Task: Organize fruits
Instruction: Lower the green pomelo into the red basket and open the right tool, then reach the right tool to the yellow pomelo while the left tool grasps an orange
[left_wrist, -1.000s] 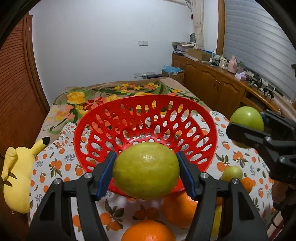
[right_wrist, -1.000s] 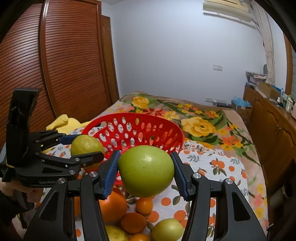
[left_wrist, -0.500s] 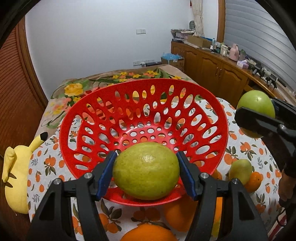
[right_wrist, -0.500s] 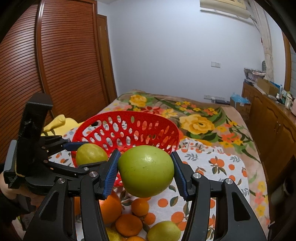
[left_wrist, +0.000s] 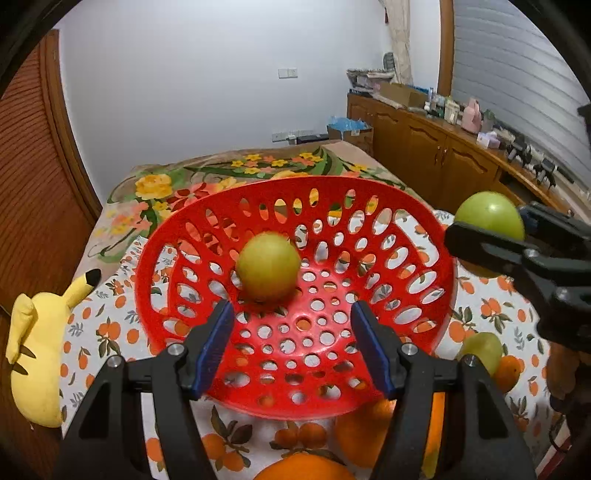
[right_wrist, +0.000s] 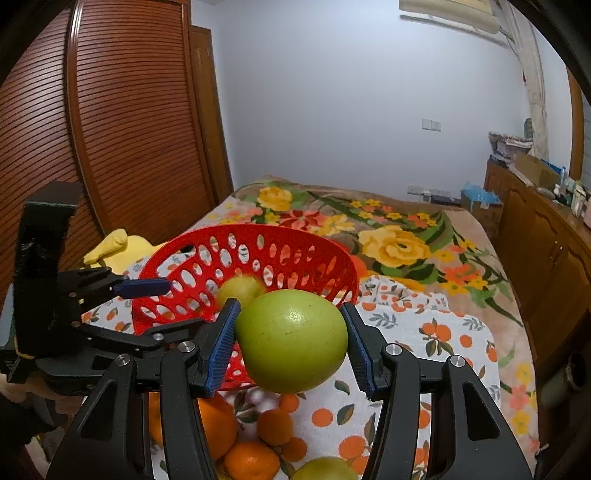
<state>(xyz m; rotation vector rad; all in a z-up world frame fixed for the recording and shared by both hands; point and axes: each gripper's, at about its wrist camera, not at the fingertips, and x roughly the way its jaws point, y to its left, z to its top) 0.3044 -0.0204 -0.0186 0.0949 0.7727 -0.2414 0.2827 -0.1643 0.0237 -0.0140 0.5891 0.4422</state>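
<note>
Done: one yellow-green fruit is sitting, slightly blurred, inside the red basket on the bed, near centre toward 10 o'clock.
Left gripper: jaws standing apart, holding nothing, over the basket's 6 o'clock rim.
Right gripper: jaws clamping the green fruit, waiting beside the basket at 3 o'clock.
Left to do: green fruit plus loose oranges on the cloth at 6 o'clock.
Change: a second ago the left jaws were gripping that yellow-green fruit; now it is released into the basket.

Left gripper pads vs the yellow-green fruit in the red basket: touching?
Apart. The left wrist view shows the left gripper open and empty, the yellow-green fruit lying ahead of its pads in the red basket.
</note>
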